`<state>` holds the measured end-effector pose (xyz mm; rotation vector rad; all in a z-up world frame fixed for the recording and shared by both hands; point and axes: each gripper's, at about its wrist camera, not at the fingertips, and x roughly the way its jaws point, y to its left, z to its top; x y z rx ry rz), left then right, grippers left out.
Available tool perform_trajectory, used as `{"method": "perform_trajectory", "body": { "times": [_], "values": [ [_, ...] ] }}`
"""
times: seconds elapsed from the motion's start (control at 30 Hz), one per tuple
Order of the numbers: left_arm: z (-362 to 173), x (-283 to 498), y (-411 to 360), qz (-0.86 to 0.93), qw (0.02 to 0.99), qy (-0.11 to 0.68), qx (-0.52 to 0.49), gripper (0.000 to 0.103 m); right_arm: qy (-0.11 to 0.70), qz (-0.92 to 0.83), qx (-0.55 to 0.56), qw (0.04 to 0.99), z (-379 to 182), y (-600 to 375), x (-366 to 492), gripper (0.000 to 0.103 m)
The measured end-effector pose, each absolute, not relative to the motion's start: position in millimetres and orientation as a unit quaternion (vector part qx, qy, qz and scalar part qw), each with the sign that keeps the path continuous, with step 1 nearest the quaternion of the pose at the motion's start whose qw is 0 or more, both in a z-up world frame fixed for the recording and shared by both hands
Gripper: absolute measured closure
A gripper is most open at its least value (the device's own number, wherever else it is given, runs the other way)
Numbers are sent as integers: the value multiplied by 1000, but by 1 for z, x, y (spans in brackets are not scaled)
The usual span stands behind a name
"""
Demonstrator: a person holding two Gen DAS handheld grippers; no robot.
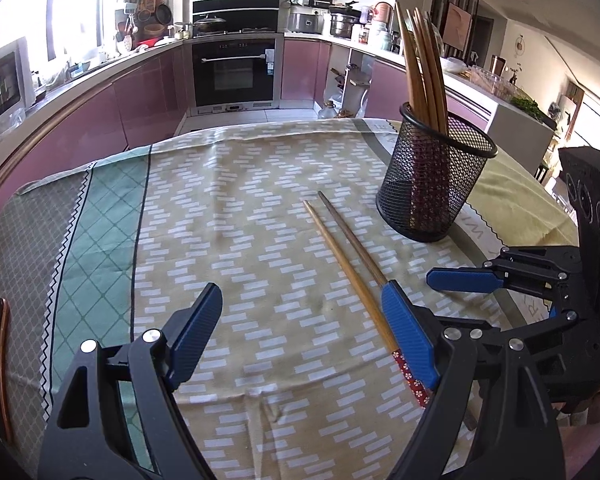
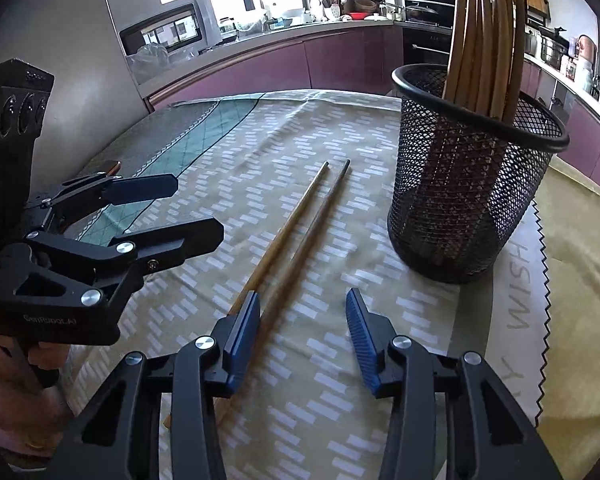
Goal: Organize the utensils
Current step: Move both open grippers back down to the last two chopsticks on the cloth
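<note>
2 chopsticks side by side on the tablecloth, left of the mesh holder with more chopsticks.

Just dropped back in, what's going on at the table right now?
A person holds a gripper in each hand over a patterned tablecloth. Two loose chopsticks lie side by side on it, next to a black mesh holder that already has several chopsticks standing in it. The right gripper is low over the near ends of the loose pair, its jaws apart with the darker stick between them, not gripped. The left gripper hangs wide open just beside, holding nothing.
</note>
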<state>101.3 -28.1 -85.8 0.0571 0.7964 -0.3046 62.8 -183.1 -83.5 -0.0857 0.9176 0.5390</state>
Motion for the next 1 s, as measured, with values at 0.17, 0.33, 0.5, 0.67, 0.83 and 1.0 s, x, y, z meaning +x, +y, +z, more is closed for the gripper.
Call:
{"method": "perform_trajectory", "body": {
  "times": [0.17,0.33,0.5,0.67,0.83,1.0],
  "values": [
    [-92,106,-34,-157,903,398,33,26,439,248,-40,862,-84,-191,65,64],
    [-98,109,-40,-168,896,410,42,30,442,251,-29,861,-84,-197,67,66],
    [-104,111,-51,-178,886,423,62,37,443,253,-28,860,-83,-197,67,67],
    [-110,112,-61,-181,879,433,76,44,443,255,-28,859,-83,-198,68,67],
    [-110,113,-64,-178,880,434,80,55,441,253,-31,860,-83,-195,72,69],
    [-110,117,-63,-170,880,436,74,63,439,249,-36,863,-83,-190,79,72]
  ]
}}
